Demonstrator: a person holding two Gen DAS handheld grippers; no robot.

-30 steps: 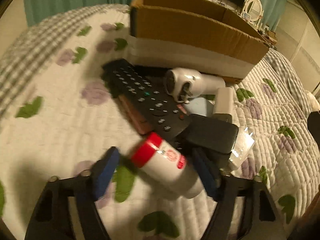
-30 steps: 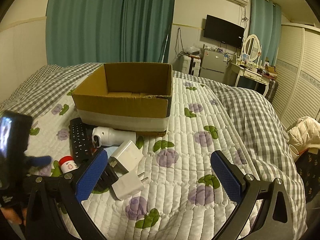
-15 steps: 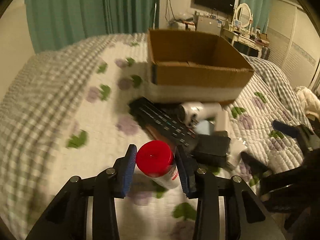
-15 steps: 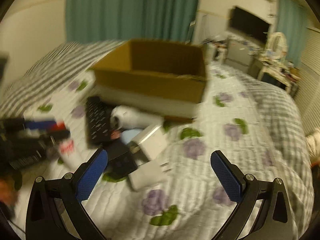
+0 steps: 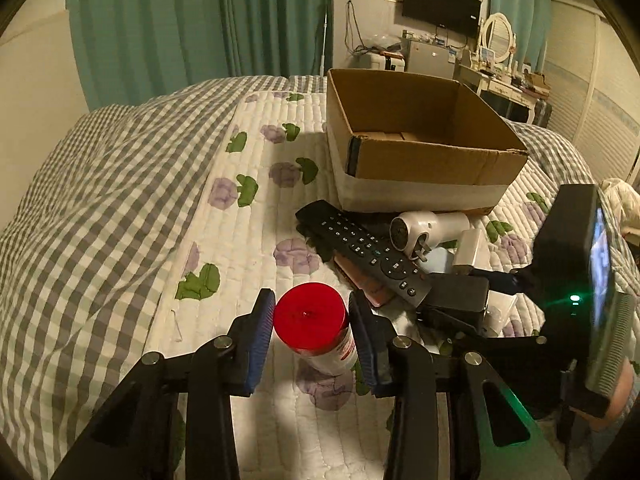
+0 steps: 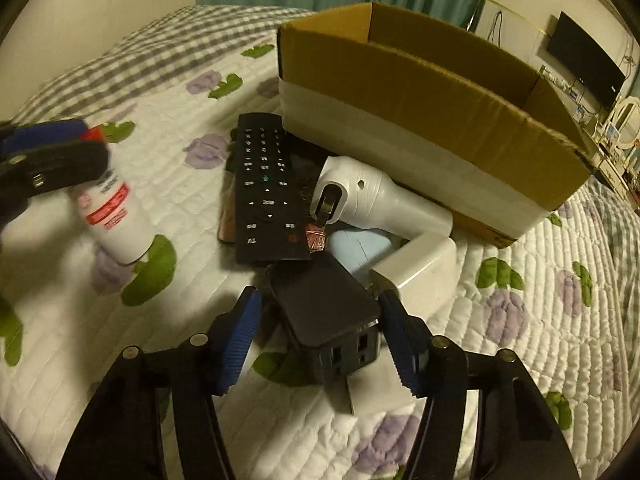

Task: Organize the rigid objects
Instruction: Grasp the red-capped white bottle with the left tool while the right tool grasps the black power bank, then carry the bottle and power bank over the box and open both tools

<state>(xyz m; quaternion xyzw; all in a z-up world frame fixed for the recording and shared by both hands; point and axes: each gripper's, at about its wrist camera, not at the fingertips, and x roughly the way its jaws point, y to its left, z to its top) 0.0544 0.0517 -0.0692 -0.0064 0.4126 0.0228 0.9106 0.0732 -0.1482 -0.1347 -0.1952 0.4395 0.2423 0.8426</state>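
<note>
My left gripper [image 5: 312, 312] is shut on a white bottle with a red cap [image 5: 316, 326] and holds it upright, just above the quilt. The bottle also shows in the right wrist view [image 6: 114, 216]. My right gripper [image 6: 320, 320] is open, its fingers on either side of a black box-shaped adapter [image 6: 332, 320] lying on the bed. An open cardboard box [image 5: 420, 140] stands behind the pile; it also shows in the right wrist view [image 6: 420, 92]. A black remote [image 6: 264, 188], a white handheld device [image 6: 376, 200] and a white charger [image 6: 424, 272] lie in front of it.
Everything lies on a quilted floral bedspread [image 5: 248, 240] with a grey checked blanket [image 5: 88, 216] to the left. A pale blue item [image 6: 360, 248] and a brown flat item [image 5: 360, 280] lie under the remote. Green curtains [image 5: 200, 20] and furniture stand beyond.
My left gripper closed on the bottle, stood it upright and lifted it. My right gripper moved down and left to the pile and now straddles the black adapter.
</note>
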